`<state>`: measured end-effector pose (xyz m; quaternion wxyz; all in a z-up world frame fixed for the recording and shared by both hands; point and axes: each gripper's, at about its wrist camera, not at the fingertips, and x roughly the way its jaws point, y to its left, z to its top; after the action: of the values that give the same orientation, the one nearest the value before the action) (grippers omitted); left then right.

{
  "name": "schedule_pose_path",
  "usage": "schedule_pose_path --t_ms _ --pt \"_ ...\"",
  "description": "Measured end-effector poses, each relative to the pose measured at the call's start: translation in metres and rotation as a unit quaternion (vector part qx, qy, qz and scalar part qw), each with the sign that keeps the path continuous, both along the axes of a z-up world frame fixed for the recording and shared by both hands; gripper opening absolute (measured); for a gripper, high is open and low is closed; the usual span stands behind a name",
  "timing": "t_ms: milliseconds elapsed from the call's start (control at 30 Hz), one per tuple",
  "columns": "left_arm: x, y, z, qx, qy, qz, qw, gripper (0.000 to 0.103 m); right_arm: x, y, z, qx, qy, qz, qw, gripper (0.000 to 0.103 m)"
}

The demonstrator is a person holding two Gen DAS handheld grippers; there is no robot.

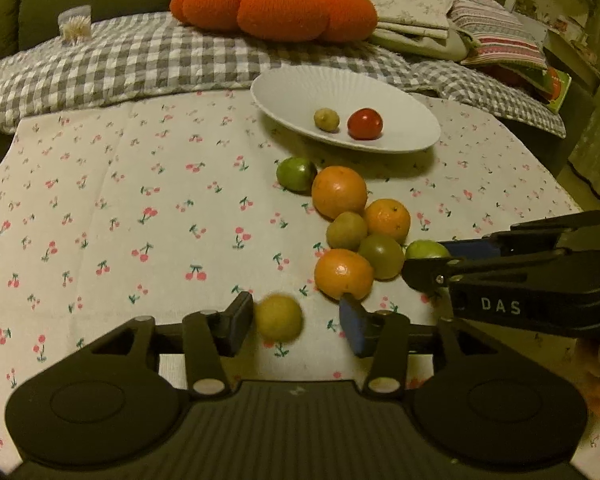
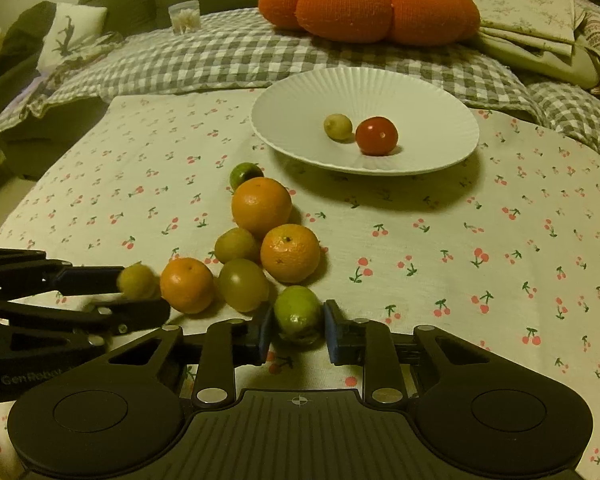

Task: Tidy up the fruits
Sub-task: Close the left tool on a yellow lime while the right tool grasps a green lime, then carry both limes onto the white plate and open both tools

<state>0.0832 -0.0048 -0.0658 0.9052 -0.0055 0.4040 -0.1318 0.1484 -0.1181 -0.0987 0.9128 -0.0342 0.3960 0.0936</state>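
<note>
Green lime (image 2: 297,312) clamped in right hand-held gripper (image 2: 296,330), left hand-held gripper (image 1: 296,322) apart around blurred yellow fruit (image 1: 278,317)

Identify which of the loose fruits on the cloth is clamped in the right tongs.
The green lime, nearest the camera: the right tongs pinch it, while the oranges lie free in the cluster.

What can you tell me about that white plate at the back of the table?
The white plate is a wide, shallow dish with fine ribs fanning out to its rim, and it looks like glazed ceramic. It sits flat on the cherry-print tablecloth, near the checked blanket. Inside lie a small yellow-green fruit and a red tomato, close together. Neither gripper touches it.
</note>
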Motion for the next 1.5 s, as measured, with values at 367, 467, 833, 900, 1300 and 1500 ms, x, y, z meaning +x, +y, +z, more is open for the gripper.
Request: schedule_pose_path --t_ms 367,467,833,900,1300,1500 --pt "-0.008 0.013 -0.003 0.002 0.011 0.004 0.9999 0.031 -0.004 -0.002 0.014 0.014 -0.002 -0.005 1.000 0.024" --pt "-0.013 0.013 -0.005 0.011 0.007 0.005 0.9999 0.031 -0.004 -0.004 0.016 0.016 -0.001 -0.009 1.000 0.024" --pt "-0.015 0.012 0.004 0.004 0.005 0.013 0.9999 0.025 -0.009 -0.005 0.028 0.027 -0.009 -0.013 1.000 0.025" --pt "-0.015 0.009 0.010 0.002 -0.003 0.013 0.9999 0.025 -0.010 -0.006 0.032 0.031 -0.013 -0.014 0.999 0.024" --pt "-0.007 -0.005 0.031 0.007 -0.031 0.006 0.9995 0.025 -0.009 -0.017 0.046 0.042 -0.023 -0.030 0.998 0.024" --pt "0.005 -0.011 0.044 0.008 -0.044 0.008 0.9990 0.025 -0.003 -0.022 0.053 0.044 -0.031 -0.038 0.998 0.024"
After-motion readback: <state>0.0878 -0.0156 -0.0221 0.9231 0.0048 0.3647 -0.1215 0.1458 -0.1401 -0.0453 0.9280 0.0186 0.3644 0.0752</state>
